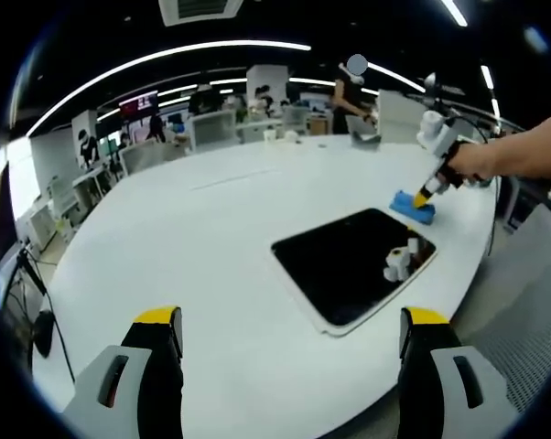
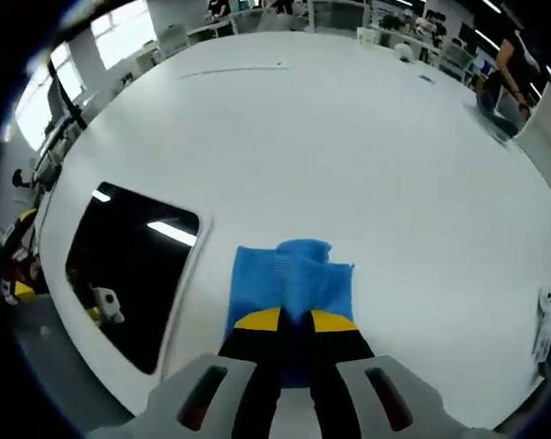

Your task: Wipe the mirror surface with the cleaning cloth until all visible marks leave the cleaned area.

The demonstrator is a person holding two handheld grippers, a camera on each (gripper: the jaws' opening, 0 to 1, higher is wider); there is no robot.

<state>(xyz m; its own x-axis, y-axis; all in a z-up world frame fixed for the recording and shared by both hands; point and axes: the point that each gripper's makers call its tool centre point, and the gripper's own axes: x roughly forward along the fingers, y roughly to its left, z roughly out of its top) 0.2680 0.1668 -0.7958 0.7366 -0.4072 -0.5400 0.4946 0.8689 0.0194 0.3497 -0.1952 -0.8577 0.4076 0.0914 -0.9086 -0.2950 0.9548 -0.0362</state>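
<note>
Right tool [image 2: 296, 322] pinching blue cloth [image 2: 289, 279], beside mirror [image 2: 129, 270]

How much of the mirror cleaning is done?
Just starting. The right hand-held gripper has closed on the blue cloth, which lies on the white table beside the mirror, not on it. The left hand-held gripper is open. All wiping remains.

Glossy mirror [image 1: 349, 261], soft blue cloth [image 2: 291, 279], matt white table [image 1: 211, 229].
</note>
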